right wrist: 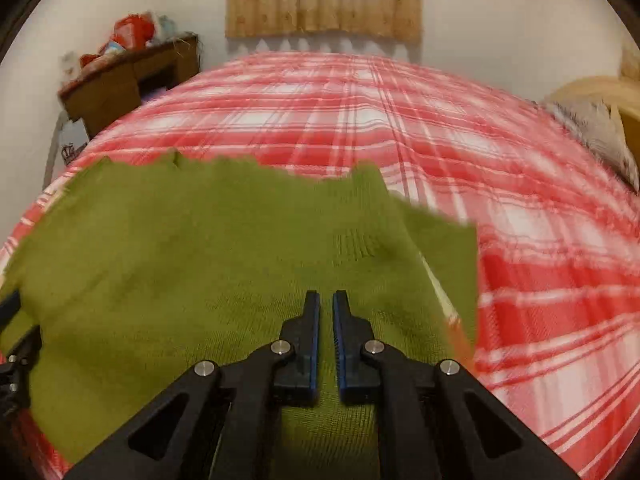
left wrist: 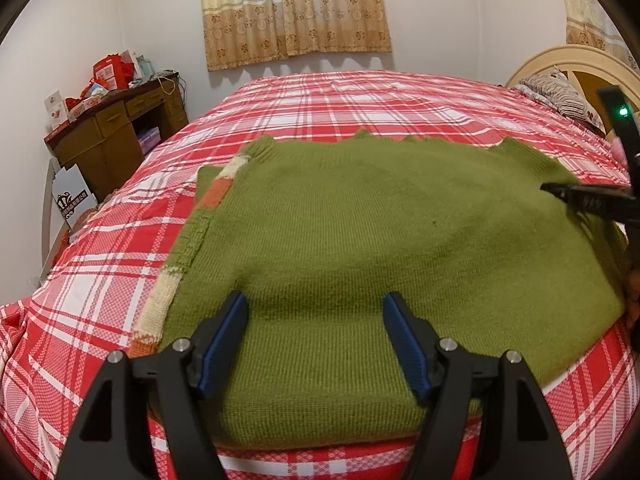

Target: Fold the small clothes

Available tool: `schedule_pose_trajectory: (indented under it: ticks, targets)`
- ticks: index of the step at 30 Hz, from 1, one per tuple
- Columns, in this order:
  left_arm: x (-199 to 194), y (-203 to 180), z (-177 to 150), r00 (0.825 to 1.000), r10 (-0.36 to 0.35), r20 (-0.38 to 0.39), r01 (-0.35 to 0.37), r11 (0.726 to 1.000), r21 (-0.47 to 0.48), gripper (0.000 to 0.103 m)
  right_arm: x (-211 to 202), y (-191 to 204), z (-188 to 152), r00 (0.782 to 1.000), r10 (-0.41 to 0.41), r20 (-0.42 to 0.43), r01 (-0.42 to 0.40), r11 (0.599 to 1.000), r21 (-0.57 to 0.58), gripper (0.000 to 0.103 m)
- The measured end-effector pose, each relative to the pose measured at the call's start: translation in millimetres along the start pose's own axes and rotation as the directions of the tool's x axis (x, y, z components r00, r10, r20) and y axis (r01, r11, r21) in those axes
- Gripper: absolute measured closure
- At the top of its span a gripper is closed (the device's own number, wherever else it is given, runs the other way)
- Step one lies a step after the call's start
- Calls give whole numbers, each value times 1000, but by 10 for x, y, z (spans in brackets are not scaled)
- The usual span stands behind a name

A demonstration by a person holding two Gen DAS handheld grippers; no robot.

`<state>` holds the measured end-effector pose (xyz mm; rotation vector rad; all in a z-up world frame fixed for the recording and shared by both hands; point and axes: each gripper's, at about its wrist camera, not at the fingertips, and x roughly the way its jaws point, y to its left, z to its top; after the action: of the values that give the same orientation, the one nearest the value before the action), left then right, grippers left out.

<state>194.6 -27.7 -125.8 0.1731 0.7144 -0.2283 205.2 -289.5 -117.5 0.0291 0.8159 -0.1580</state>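
Both jaws over green sweater (left wrist: 360, 220): left gripper (left wrist: 316, 344) spread wide, right gripper (right wrist: 326, 320) closed, empty.

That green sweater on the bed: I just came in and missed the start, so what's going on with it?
A person with a gripper in each hand is folding a green sweater spread on the plaid bedspread. The left gripper hovers open over the near hem. The right gripper is shut over the sweater's right side; whether it pinches fabric cannot be told. One sleeve already lies folded in on the left.
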Motion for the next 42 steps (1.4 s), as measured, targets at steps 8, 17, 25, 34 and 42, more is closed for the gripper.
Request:
schedule_pose_trajectory:
  ticks: [8, 17, 25, 34, 42]
  targets:
    - [-294, 97, 15, 999, 29, 18, -28, 999, -32, 28, -615, 303, -256, 991, 91, 93, -95, 995, 34, 96]
    - [-702, 1314, 49, 980, 189, 62, -166, 950, -266, 9, -420, 468, -620, 987, 148, 61, -149, 989, 9, 95]
    - [-434, 1072, -98, 997, 70, -10, -71, 971, -228, 11, -431, 447, -618, 984, 163, 72, -164, 986, 18, 95]
    - [-290, 1173, -172, 994, 74, -77, -92, 960, -265, 13, -448, 438, -650, 981, 176, 79, -179, 984, 27, 95]
    - [173, 941, 170, 991, -95, -91, 57, 935, -350, 18, -464, 460, -652, 982, 167, 85, -169, 985, 19, 95]
